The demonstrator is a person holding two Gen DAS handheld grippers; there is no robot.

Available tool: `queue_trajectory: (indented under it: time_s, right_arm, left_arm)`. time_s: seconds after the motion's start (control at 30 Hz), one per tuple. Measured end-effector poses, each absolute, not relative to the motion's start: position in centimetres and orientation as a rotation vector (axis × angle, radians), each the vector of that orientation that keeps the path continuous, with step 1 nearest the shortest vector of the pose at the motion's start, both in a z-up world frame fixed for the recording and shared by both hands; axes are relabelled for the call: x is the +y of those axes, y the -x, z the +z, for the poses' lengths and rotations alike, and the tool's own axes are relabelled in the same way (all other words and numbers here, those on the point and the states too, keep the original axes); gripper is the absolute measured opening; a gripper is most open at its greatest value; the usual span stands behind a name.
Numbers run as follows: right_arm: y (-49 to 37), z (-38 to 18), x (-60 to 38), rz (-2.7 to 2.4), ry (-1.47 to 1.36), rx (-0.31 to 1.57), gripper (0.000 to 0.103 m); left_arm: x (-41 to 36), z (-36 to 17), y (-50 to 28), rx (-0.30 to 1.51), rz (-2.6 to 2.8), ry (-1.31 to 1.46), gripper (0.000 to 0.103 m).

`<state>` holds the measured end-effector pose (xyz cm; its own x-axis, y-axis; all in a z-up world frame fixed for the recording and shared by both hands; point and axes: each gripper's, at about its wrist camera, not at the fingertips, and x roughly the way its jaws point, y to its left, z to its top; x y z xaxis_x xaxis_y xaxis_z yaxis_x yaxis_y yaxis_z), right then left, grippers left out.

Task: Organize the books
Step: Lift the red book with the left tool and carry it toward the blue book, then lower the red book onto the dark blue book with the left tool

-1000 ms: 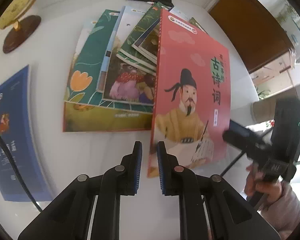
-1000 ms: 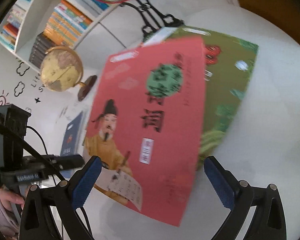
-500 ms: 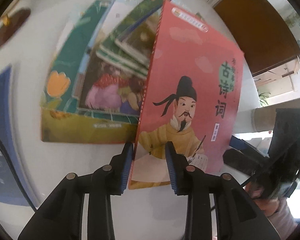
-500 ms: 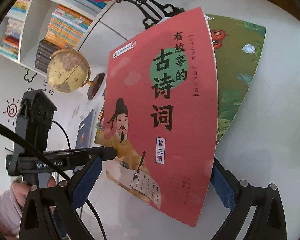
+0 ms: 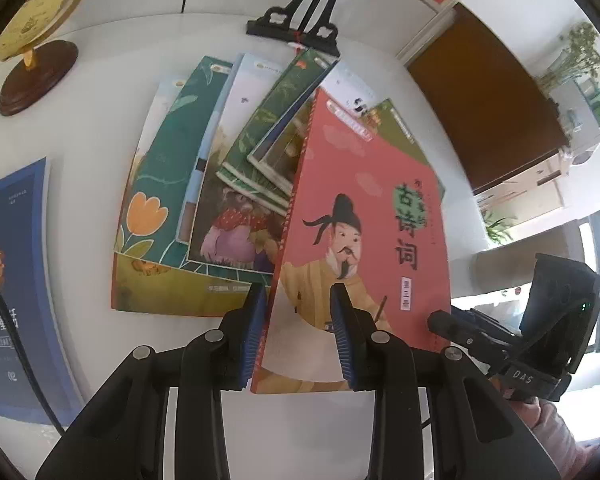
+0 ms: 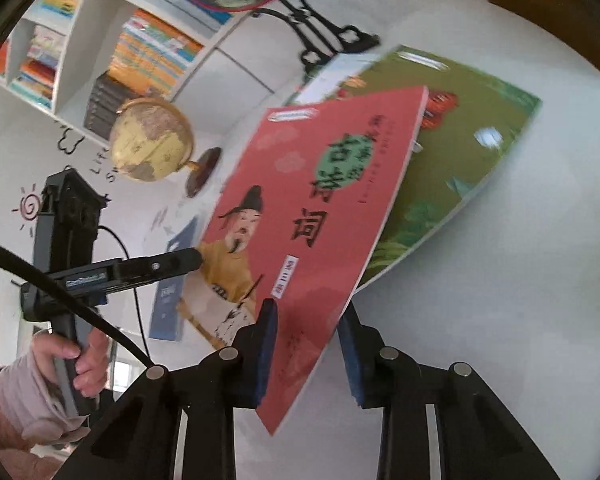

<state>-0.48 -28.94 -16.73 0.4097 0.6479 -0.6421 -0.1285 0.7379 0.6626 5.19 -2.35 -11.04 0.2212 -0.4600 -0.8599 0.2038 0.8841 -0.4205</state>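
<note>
Two grippers are meeting on one red book (image 5: 364, 216), the one with a bearded figure in a yellow robe on its cover. The left gripper (image 5: 298, 330) is sitting fully closed on the near edge of that red book, close to its spine corner, one blue pad (image 5: 254, 332) lying beside the spine and the other pressing on the cover. The right gripper (image 6: 308, 344) is drawing its jaws together with the book's other near corner between them; in the right wrist view the left-hand pad (image 6: 268, 344) is lying against the cover, while the pad behind the book is partly hidden (whether it is already touching cannot be told).

The red book itself is tilting up off the white table (image 5: 100, 128), its far end lying over a fanned pile of picture books (image 5: 188, 200) just to its left. A large green book (image 6: 460, 168) is lying under and to the right of the red book. Well to the left of the red book a blue book (image 5: 16, 280) is lying flat. Beyond the red book a black ornate stand (image 5: 296, 26) is standing at the table's far edge, and far to its left a globe (image 6: 152, 140) is resting on a dark wooden base.
</note>
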Motion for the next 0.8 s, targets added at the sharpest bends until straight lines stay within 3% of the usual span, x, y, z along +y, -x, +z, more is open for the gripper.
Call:
queue_trajectory:
  time_s: [0.8]
  right_arm:
    - [2.6,-11.1,-20.2,0.567,-0.088,0.975,0.031]
  left_arm:
    - [3.1,-8.7,-1.8,1.161,-0.457,0.384,0.029]
